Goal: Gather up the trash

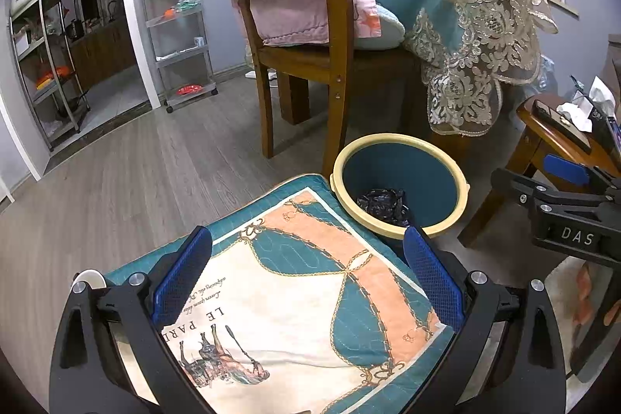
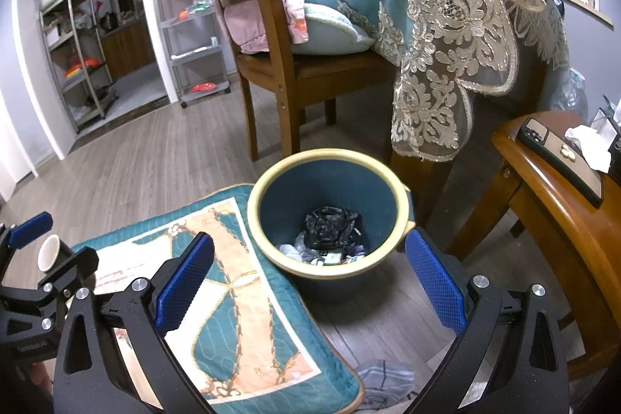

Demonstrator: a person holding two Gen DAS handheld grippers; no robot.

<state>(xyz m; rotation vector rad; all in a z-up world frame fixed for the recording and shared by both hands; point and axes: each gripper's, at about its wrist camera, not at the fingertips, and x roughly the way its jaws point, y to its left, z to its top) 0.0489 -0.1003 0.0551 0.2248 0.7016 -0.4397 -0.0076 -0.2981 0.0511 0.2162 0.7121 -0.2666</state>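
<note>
A round bin (image 2: 271, 251) with a cream rim and blue inside stands on the floor and holds a crumpled black bag (image 2: 332, 226) and small wrappers. My right gripper (image 2: 310, 235) hangs open above the bin's near edge with nothing between its fingers. My left gripper (image 1: 306, 235) is open too, over a teal and peach cushion (image 1: 295, 297), with the bin (image 1: 399, 177) just beyond its right finger. A small white cup-like thing (image 1: 90, 278) sits outside its left finger. Crumpled white tissue (image 2: 590, 142) lies on a wooden side table (image 2: 543, 212).
A wooden chair (image 1: 333, 37) draped with pink cloth stands behind the bin. Beside it, a lace-edged teal tablecloth (image 2: 446, 45) hangs low. A phone (image 2: 562, 158) lies on the side table. A grey crumpled cloth (image 2: 384, 383) is on the floor near the cushion. Shelving racks (image 1: 178, 37) line the far wall.
</note>
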